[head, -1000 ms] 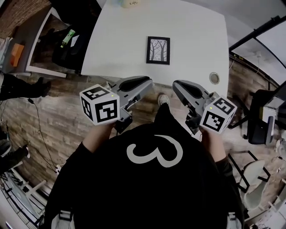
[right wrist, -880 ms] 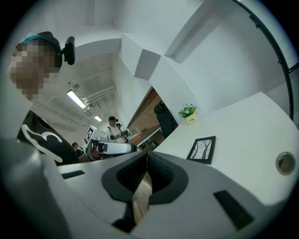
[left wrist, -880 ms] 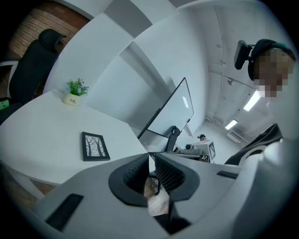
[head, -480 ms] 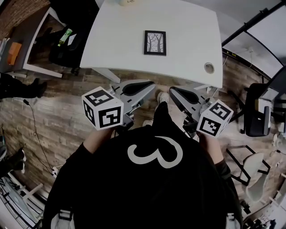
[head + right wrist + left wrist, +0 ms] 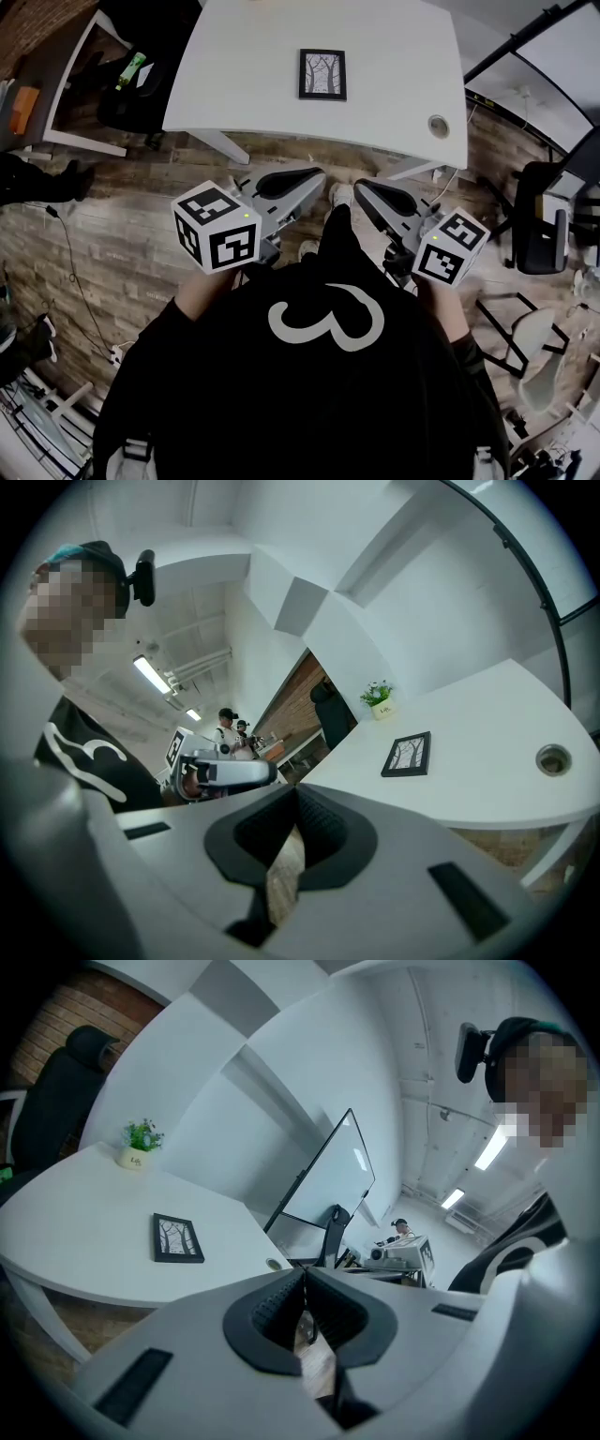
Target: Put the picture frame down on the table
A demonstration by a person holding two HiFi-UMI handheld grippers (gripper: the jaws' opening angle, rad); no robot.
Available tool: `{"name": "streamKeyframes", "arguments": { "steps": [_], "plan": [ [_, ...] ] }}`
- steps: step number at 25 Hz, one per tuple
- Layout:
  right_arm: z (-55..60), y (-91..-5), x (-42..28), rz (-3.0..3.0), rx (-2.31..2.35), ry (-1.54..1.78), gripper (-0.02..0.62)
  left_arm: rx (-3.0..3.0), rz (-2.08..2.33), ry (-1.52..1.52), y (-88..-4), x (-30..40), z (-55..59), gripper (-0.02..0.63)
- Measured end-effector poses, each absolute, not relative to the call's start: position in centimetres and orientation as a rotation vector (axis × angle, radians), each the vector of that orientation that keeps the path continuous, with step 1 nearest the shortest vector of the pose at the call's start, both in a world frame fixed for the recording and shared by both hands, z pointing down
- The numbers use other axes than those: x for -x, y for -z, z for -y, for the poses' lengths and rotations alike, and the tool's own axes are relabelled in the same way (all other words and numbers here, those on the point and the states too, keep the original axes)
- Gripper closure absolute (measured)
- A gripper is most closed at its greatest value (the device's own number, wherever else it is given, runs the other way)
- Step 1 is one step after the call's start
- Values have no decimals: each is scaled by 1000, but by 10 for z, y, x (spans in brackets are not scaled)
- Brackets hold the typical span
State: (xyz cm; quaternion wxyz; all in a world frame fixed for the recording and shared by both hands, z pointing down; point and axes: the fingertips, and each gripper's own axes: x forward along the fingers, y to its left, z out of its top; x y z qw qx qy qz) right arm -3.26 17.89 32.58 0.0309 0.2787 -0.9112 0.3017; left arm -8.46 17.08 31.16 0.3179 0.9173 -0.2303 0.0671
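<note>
The picture frame (image 5: pixel 322 74), black-edged with a drawing of bare trees, lies flat on the white table (image 5: pixel 403 47). It also shows in the left gripper view (image 5: pixel 178 1238) and the right gripper view (image 5: pixel 407 754). Both grippers hover over the floor, short of the table's near edge and close to the person's body. My left gripper (image 5: pixel 317 174) has just been closing; its jaws (image 5: pixel 305 1271) now meet with nothing between them. My right gripper (image 5: pixel 362 187) is shut too, its tips (image 5: pixel 298 787) touching and empty. Neither gripper touches the frame.
A small potted plant (image 5: pixel 138 1143) stands at the table's far edge, and a round cable hole (image 5: pixel 439 126) sits near its front right corner. Office chairs stand at the right (image 5: pixel 539 225) and far left (image 5: pixel 141 89). A whiteboard (image 5: pixel 328 1180) and people (image 5: pixel 225 728) are beyond.
Both grippers have drawn back from the table's near edge, so the table and frame sit farther up the head view. The frame itself has not moved.
</note>
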Motion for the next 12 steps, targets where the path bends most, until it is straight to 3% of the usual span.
{"name": "streamKeyframes", "arguments": {
  "steps": [12],
  "plan": [
    [-186, -332, 34, 2783, -859, -944, 572, -2419, 589, -194, -320, 83, -177, 589]
  ]
}}
